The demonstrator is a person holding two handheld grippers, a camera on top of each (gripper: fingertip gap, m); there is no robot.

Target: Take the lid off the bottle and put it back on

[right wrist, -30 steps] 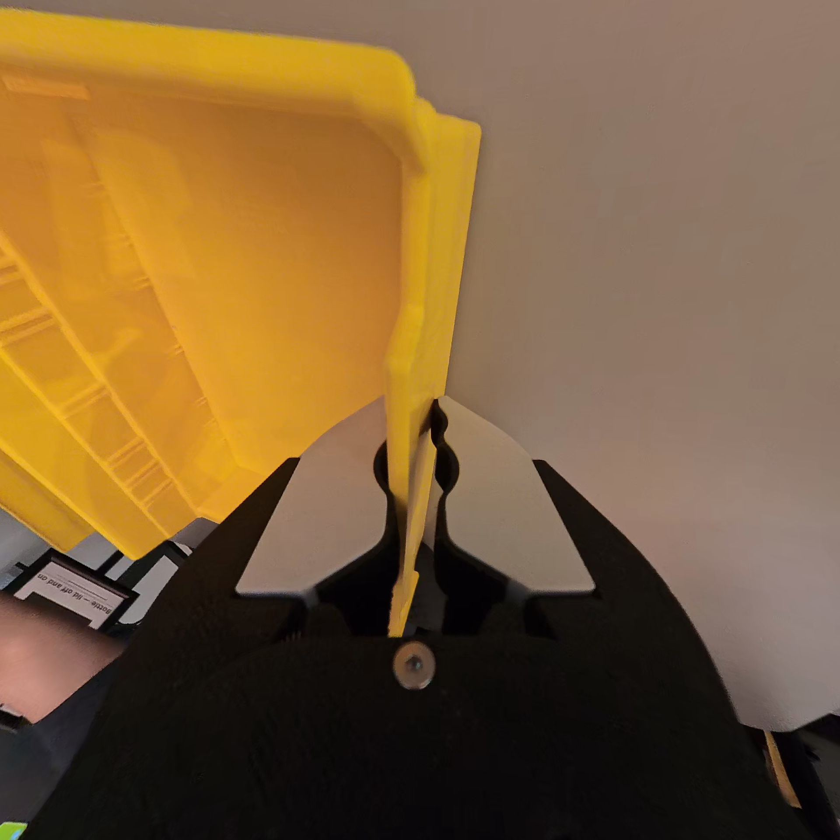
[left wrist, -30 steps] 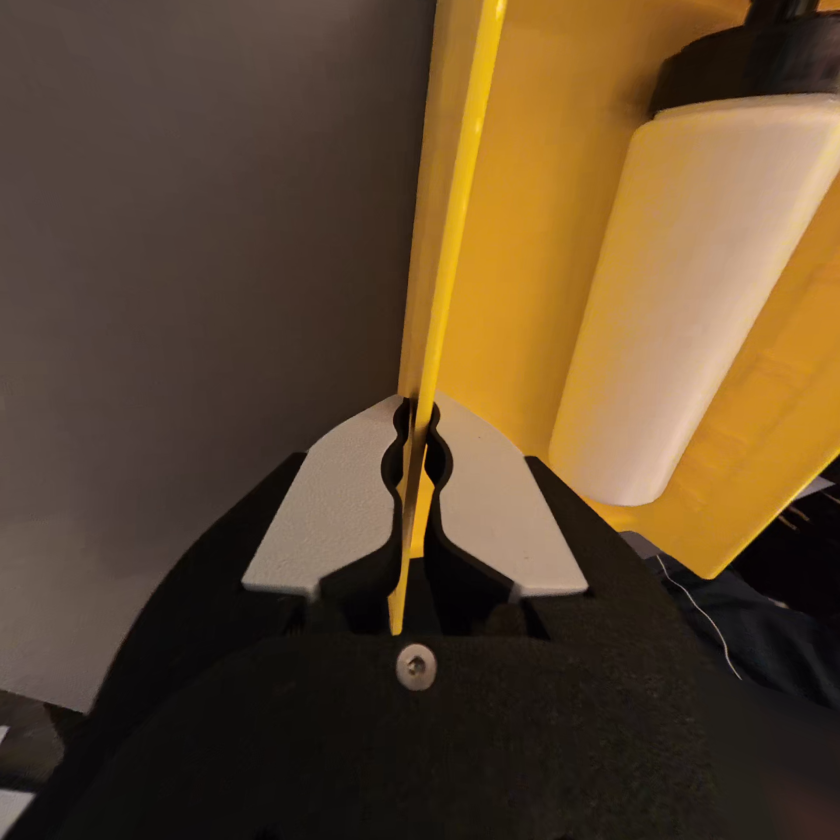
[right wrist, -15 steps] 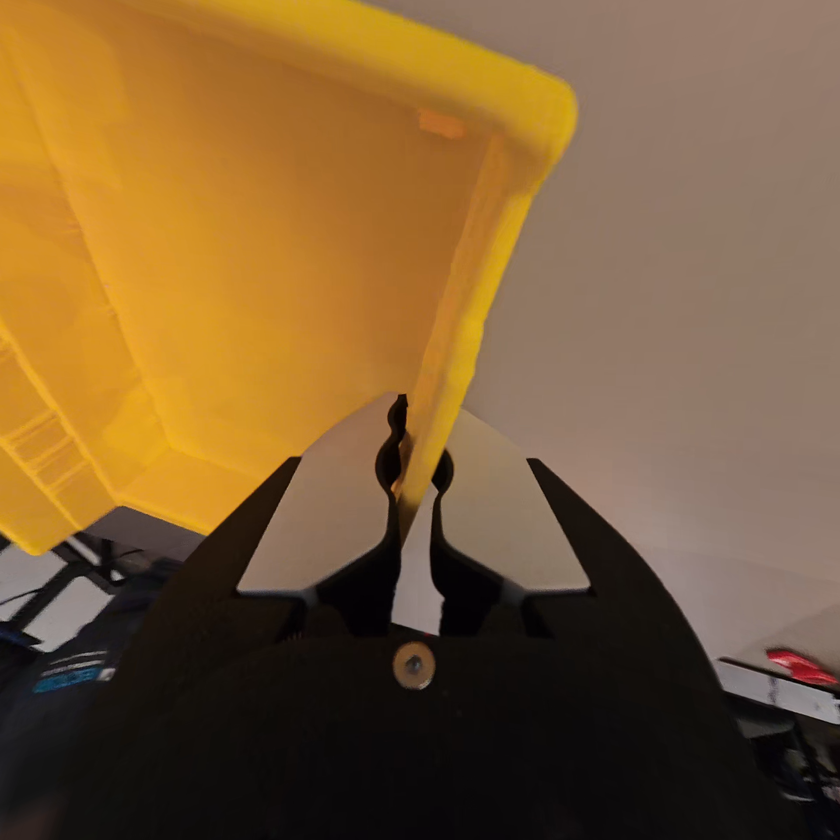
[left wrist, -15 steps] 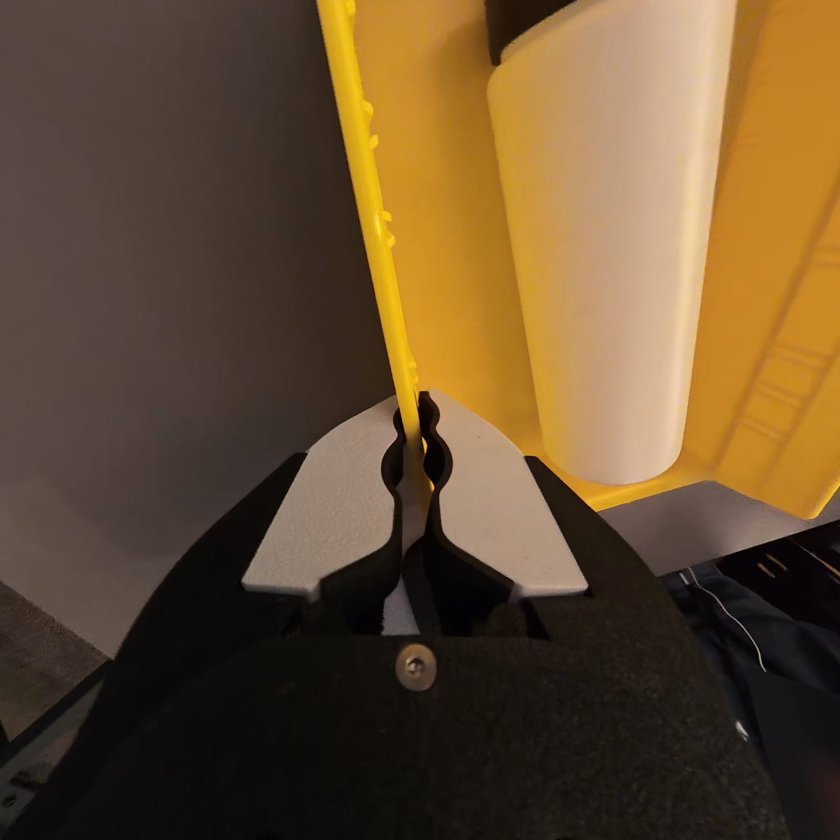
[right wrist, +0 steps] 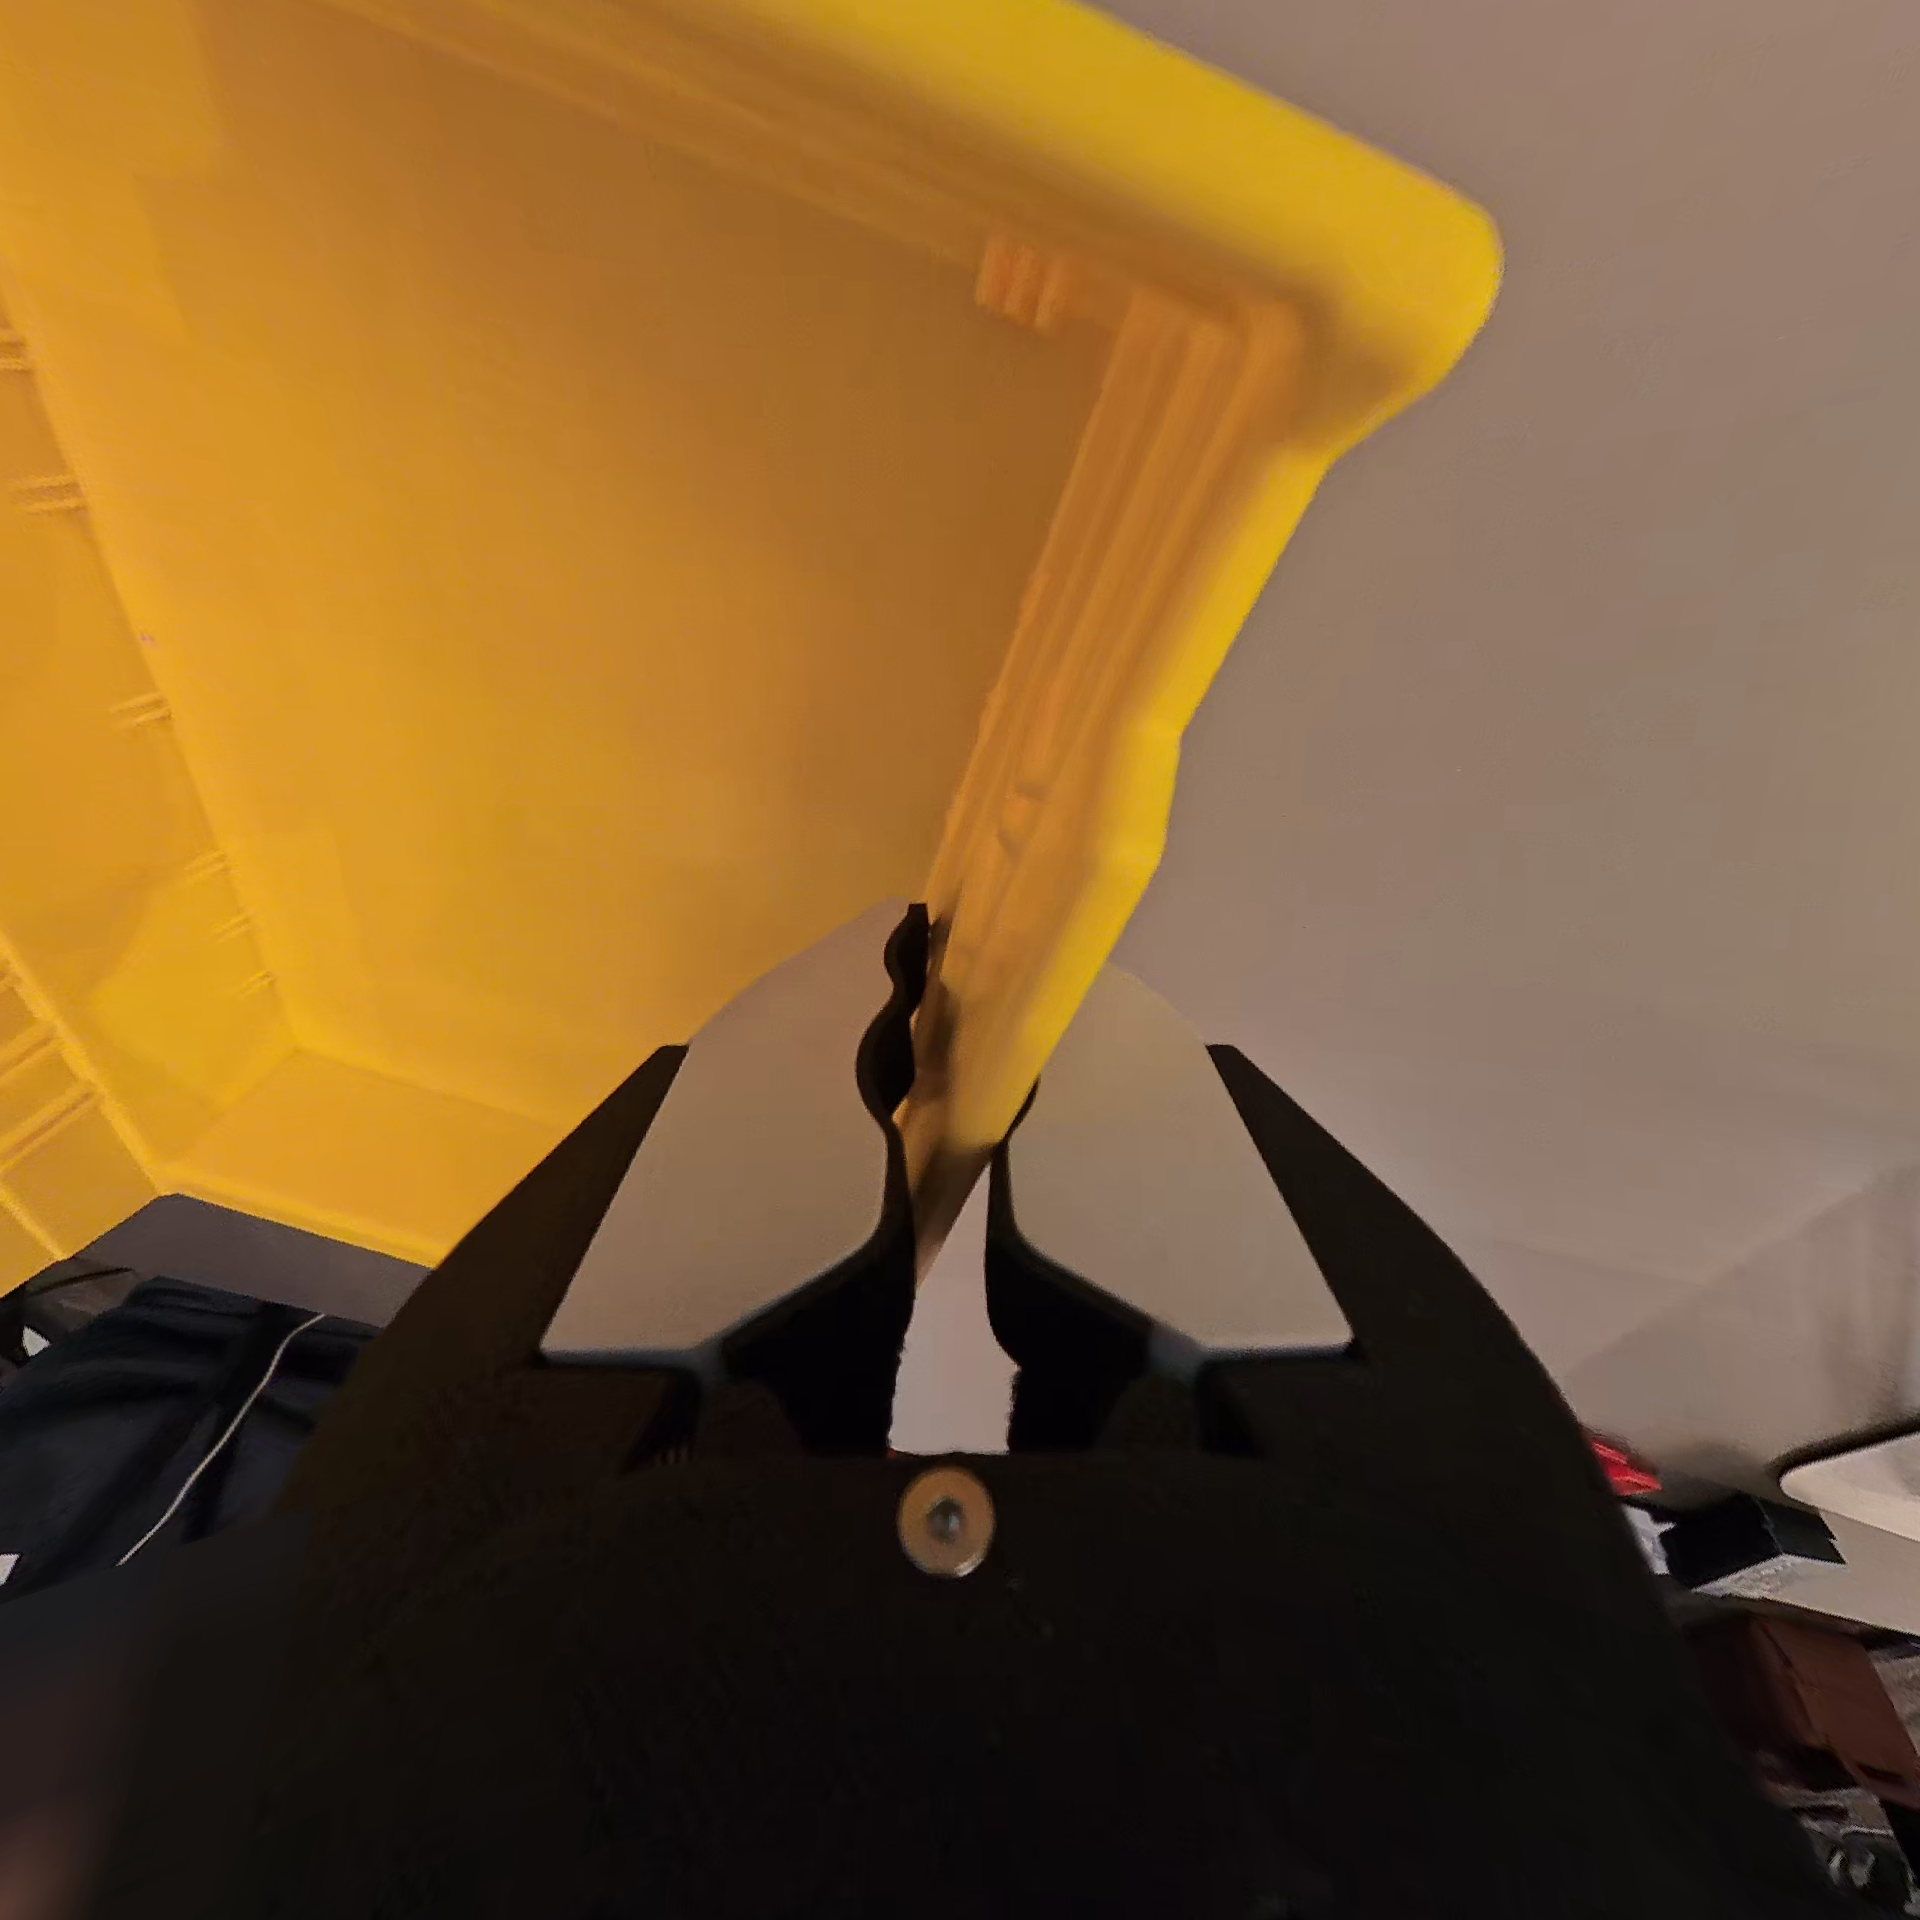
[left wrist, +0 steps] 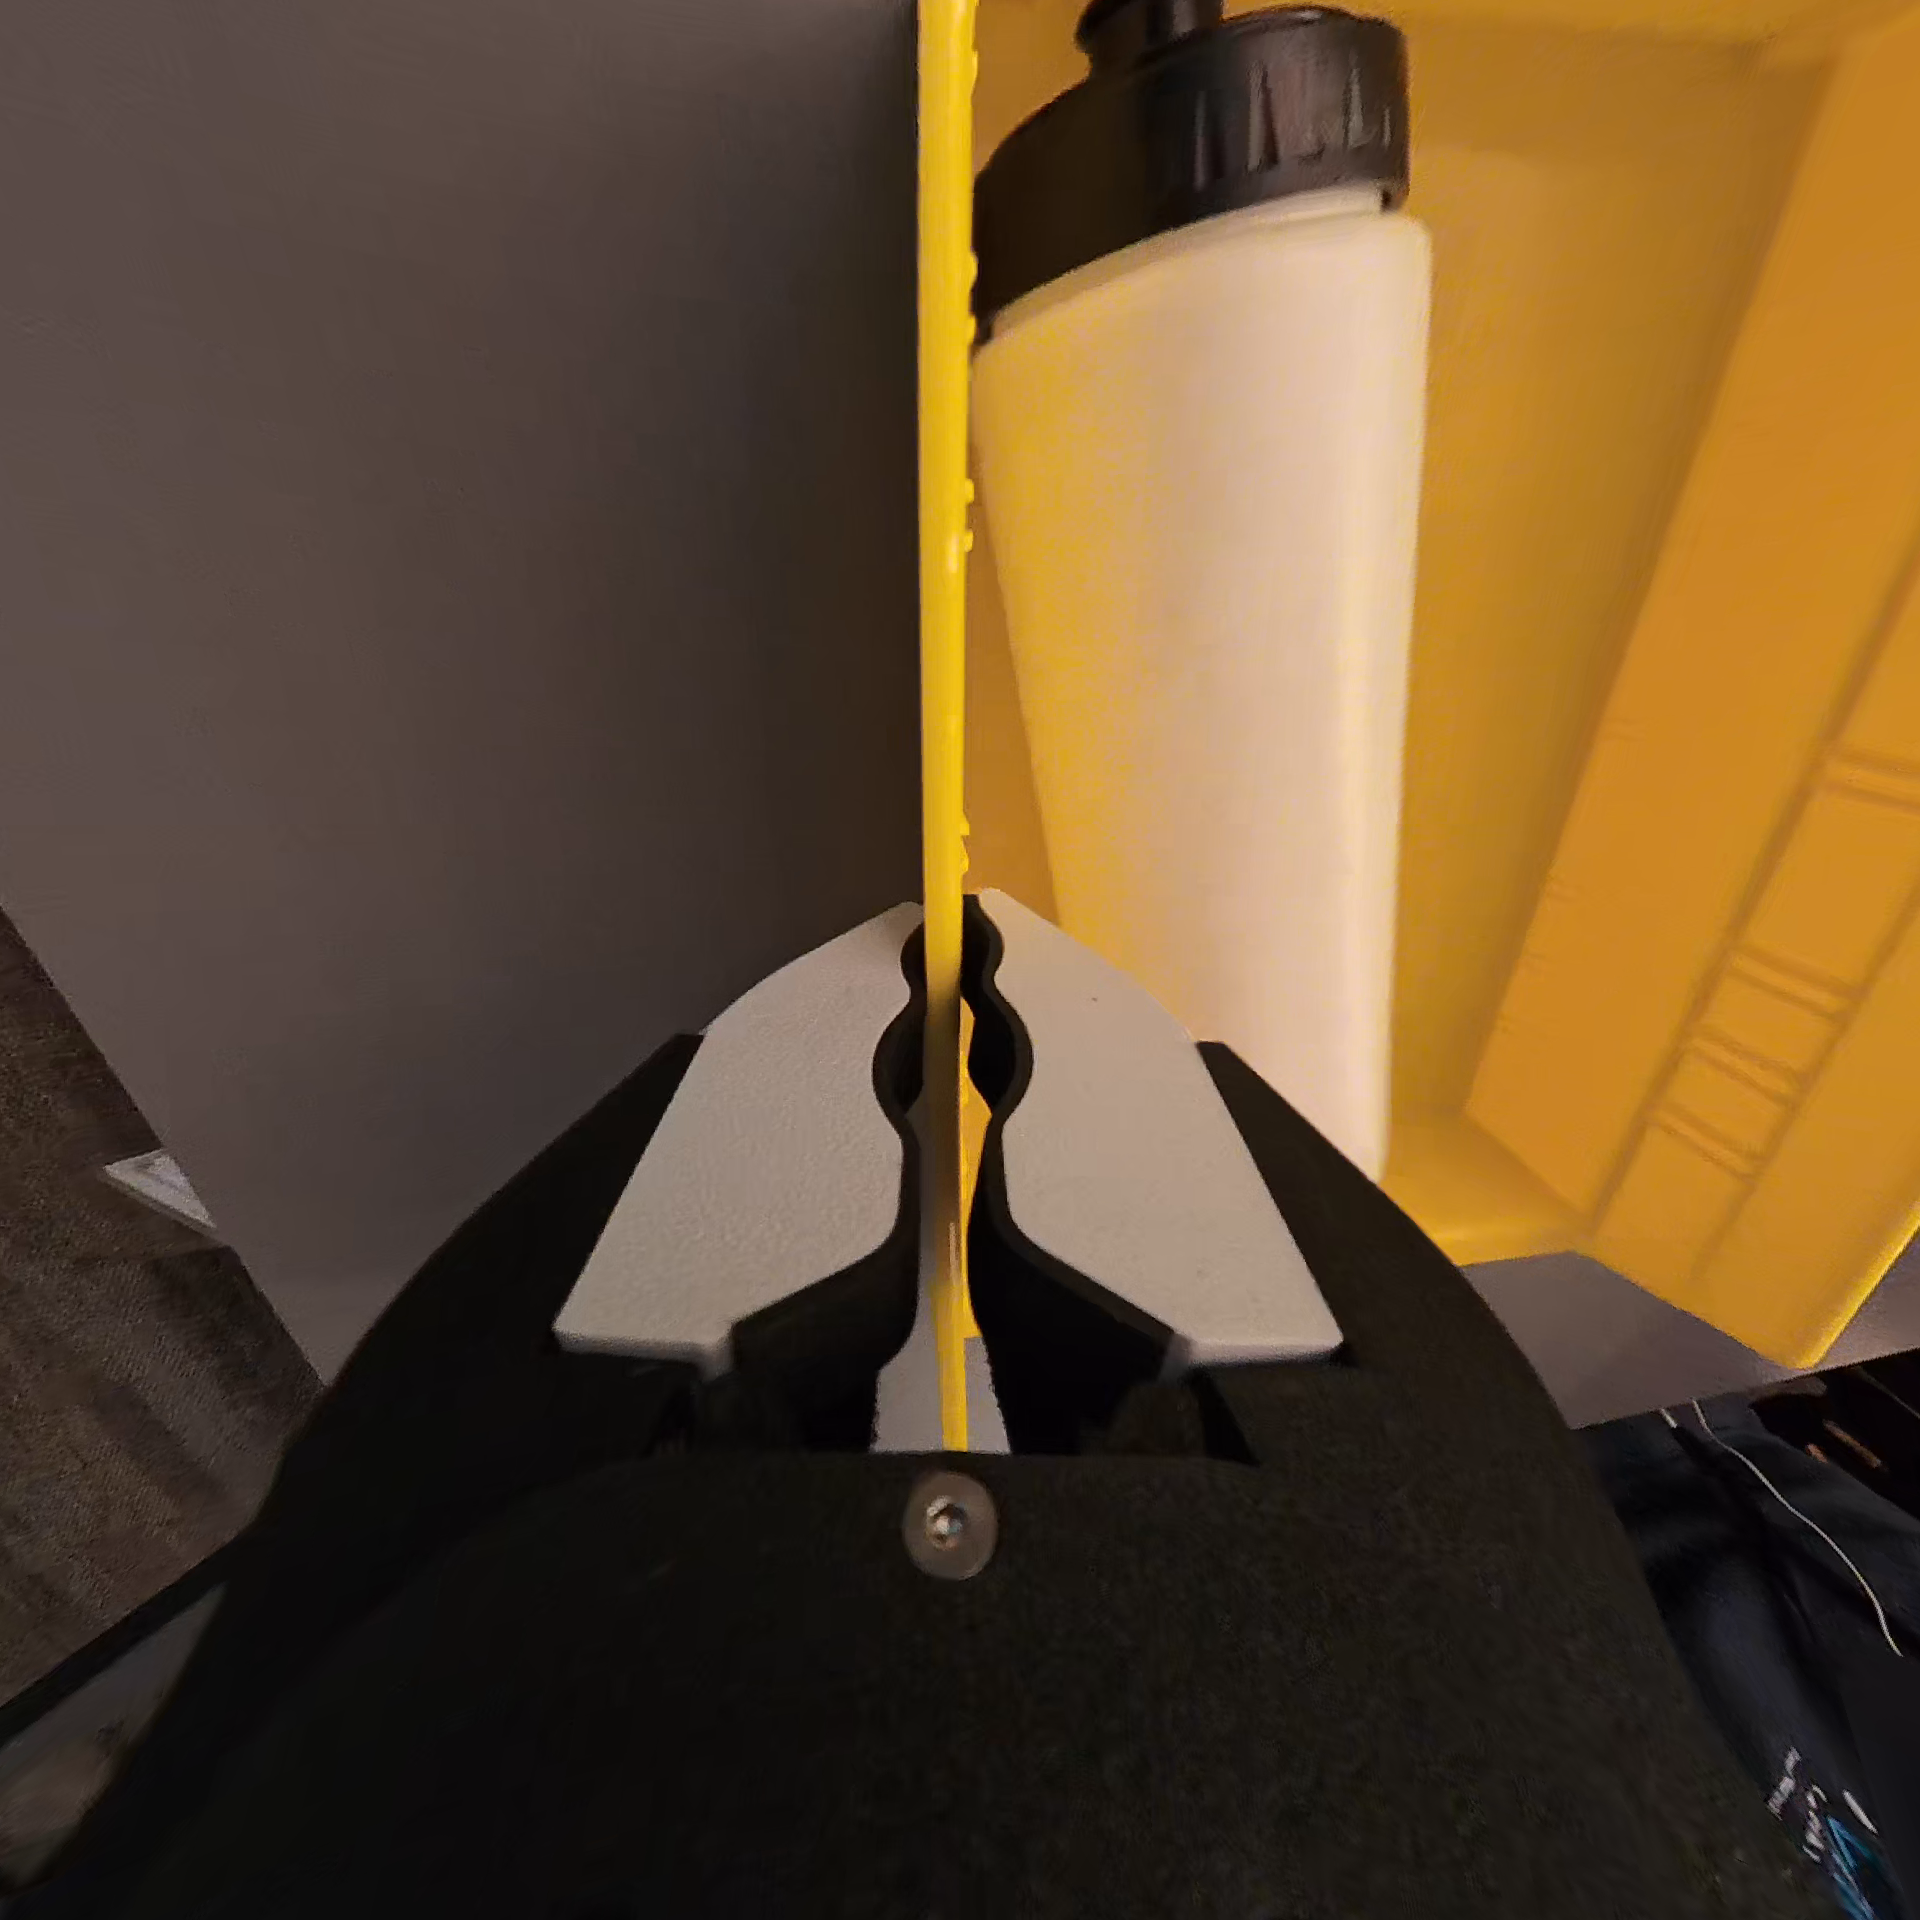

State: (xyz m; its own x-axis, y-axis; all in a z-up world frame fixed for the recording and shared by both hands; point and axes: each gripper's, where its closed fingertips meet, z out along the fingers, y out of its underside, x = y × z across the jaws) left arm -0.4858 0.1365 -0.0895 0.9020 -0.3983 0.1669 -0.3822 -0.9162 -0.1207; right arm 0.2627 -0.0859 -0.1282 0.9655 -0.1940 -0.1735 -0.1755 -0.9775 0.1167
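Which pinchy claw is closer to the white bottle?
Left. The left gripper pinches the yellow bin wall right beside the bottle. The right gripper pinches another wall; no bottle shows there.

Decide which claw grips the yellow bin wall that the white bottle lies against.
The left claw: the bottle with its black lid lies beside that thin yellow bin wall. The right claw pinches a wall with no bottle showing nearby.

Lid (left wrist: 1195, 135) top cut off

Left tool (left wrist: 948, 935) clamped on yellow bin (left wrist: 943, 520) wall, bottle (left wrist: 1195, 623) inside
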